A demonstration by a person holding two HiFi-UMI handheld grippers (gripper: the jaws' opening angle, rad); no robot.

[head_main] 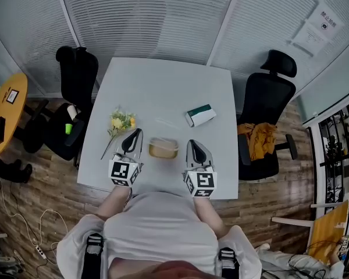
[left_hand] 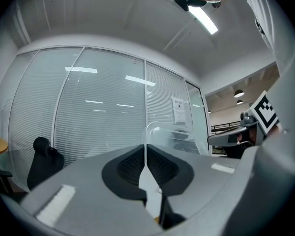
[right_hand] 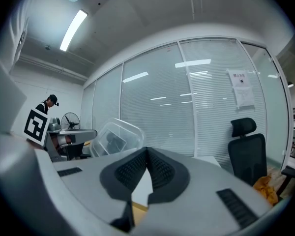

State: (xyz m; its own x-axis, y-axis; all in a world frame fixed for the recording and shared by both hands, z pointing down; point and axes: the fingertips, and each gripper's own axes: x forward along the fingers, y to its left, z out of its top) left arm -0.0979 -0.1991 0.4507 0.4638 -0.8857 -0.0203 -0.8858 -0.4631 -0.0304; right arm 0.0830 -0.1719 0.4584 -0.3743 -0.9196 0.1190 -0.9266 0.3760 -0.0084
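A clear plastic container (head_main: 163, 148) with a yellowish inside sits on the white table (head_main: 163, 86), near its front edge. My left gripper (head_main: 134, 134) rests just left of the container, and my right gripper (head_main: 193, 146) just right of it. Both point away from the person. In the left gripper view the jaws (left_hand: 146, 156) are shut with nothing between them, and the container (left_hand: 169, 134) rises beyond them to the right. In the right gripper view the jaws (right_hand: 147, 157) are also shut and empty, with the container (right_hand: 115, 136) to their left.
A small bunch of yellow flowers (head_main: 120, 122) lies left of the left gripper. A green and white pack (head_main: 200, 115) lies further back on the right. Black office chairs (head_main: 267, 115) stand on both sides of the table, and blinds cover the glass walls behind.
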